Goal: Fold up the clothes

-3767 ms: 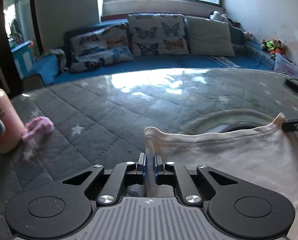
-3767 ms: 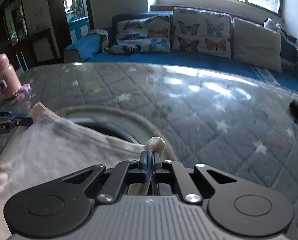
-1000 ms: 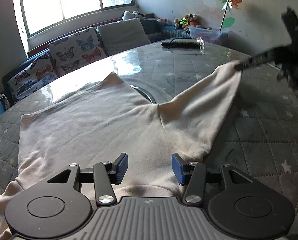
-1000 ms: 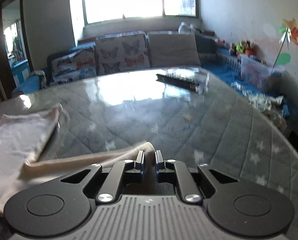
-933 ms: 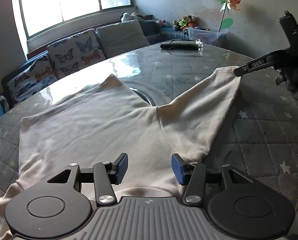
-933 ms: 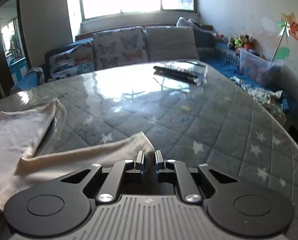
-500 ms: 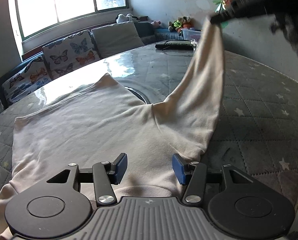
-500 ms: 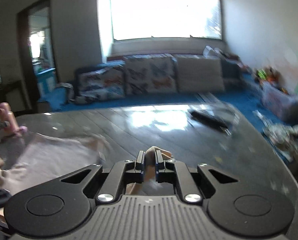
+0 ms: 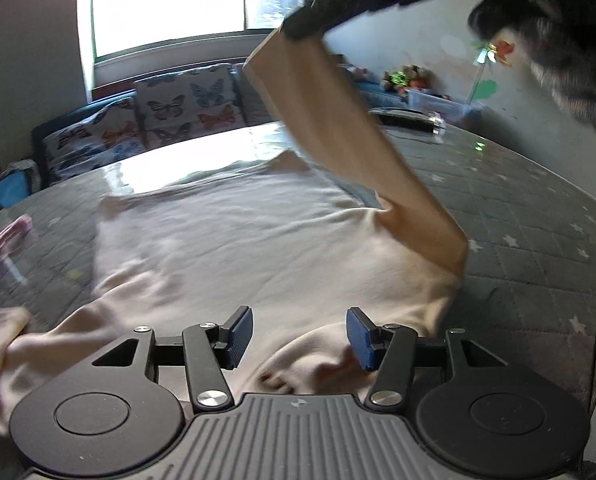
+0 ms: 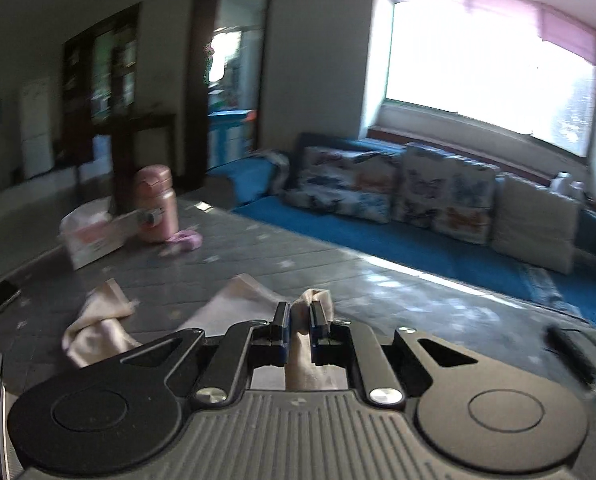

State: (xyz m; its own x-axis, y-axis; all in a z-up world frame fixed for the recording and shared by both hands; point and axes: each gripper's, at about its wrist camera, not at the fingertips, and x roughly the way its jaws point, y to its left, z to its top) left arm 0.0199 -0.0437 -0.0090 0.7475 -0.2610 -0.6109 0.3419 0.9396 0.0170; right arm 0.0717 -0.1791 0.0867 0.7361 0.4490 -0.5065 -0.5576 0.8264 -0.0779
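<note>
- The table (image 9: 530, 216), quilted grey with stars, carries the cream sweatshirt (image 9: 233, 240) spread flat across its middle.
- The step in hand looks like folding a sleeve (image 9: 362, 152) inward: it rises from the shirt's 3 o'clock edge toward 12 o'clock, lifted clear of the table.
- The right gripper (image 10: 300, 322) is clenched on the sleeve's cuff.
- The left gripper (image 9: 300, 334) hovers released over the hem at 6 o'clock, jaws wide, gripping nothing.
- Next, the sleeve likely needs laying across the chest and letting go.
- A pink bottle (image 10: 155, 210) and a box (image 10: 91, 236) sit at 10 o'clock, a dark remote (image 9: 408, 118) at 1 o'clock; all well apart, nothing blocks the fold.
</note>
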